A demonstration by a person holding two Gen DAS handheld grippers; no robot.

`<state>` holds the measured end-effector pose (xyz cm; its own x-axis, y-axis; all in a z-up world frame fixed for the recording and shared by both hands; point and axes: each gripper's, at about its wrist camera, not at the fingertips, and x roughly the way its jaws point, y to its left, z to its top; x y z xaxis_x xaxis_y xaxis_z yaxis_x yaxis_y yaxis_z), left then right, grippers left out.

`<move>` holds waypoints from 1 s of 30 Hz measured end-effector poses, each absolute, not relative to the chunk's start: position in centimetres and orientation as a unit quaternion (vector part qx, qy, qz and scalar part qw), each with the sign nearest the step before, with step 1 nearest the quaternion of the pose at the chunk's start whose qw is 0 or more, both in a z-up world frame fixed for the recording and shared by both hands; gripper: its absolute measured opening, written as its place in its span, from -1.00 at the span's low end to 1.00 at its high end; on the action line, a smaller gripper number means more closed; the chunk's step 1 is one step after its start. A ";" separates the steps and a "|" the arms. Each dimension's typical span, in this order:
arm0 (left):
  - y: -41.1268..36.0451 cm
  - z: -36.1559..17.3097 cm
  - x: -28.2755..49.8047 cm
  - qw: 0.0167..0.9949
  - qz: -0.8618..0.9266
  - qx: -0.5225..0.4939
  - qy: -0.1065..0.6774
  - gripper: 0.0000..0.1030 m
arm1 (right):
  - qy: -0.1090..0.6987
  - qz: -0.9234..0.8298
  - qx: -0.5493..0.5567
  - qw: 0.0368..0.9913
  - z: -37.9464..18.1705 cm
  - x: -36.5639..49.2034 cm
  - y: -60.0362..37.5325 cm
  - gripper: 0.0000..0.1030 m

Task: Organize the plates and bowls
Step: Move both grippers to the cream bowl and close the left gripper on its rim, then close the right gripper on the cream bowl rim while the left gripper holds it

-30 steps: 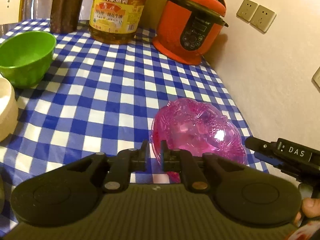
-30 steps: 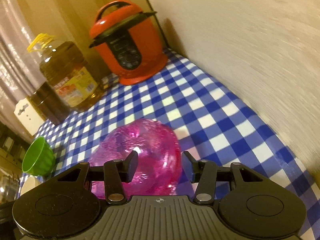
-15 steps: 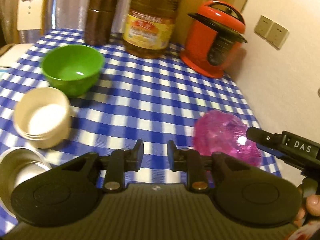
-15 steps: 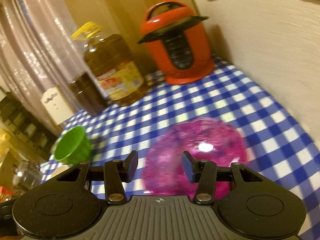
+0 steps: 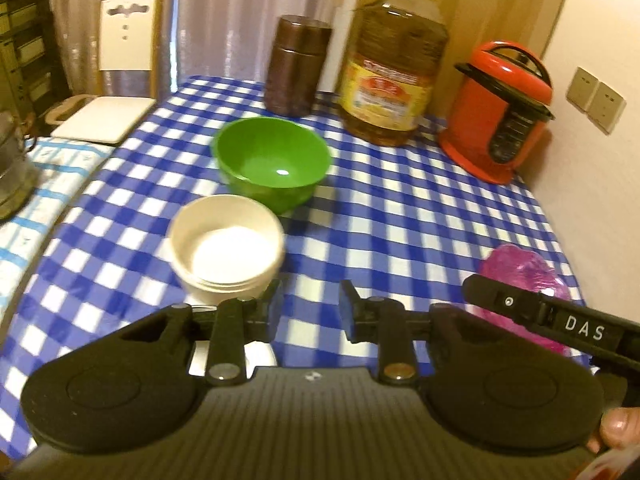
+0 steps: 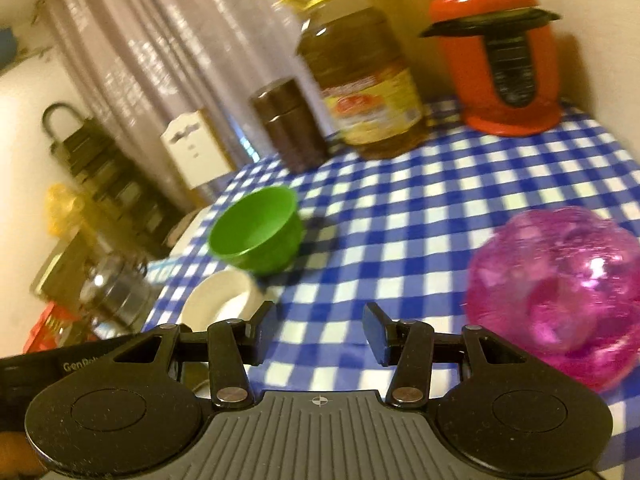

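Note:
A green bowl (image 5: pixel 273 162) sits mid-table, and it shows in the right wrist view (image 6: pixel 256 233) too. A cream bowl (image 5: pixel 226 246) stands just in front of it, seen in the right wrist view (image 6: pixel 222 298) as well. A pink translucent bowl (image 6: pixel 554 294) lies upside down at the right of the table; the left wrist view (image 5: pixel 520 276) shows it partly behind the right gripper's body. My left gripper (image 5: pixel 308 310) is open and empty, close to the cream bowl. My right gripper (image 6: pixel 319 334) is open and empty, left of the pink bowl.
A red cooker (image 5: pixel 500 112), an oil jug (image 5: pixel 394 64) and a brown jar (image 5: pixel 298 66) stand along the back of the checked table (image 5: pixel 400 216). A white chair (image 5: pixel 124 36) and a board are at back left. A wall runs along the right.
Both grippers have pulled back and swung left, away from the pink bowl, which now lies at the right of both views. The left jaws have opened wider. The green and cream bowls came into view.

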<state>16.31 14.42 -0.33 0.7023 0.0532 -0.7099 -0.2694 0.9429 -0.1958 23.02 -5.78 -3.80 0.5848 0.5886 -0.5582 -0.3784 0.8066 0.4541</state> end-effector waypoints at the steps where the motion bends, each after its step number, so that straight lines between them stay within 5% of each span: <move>1: 15.0 -0.3 16.0 0.910 0.094 -0.146 0.376 -0.44 | 0.366 0.281 0.143 0.876 -3.9 23.1 -5.3 -0.06; 30: 27.5 -7.0 20.6 0.889 0.138 -0.221 0.375 -0.35 | 0.431 0.331 0.080 0.836 -8.7 31.4 8.1 -0.07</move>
<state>20.63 27.46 -6.99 0.6803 0.0795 -0.7286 -0.4117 0.8639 -0.2902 31.39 8.11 -8.67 0.4095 0.6215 -0.6679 -0.4843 0.7685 0.4182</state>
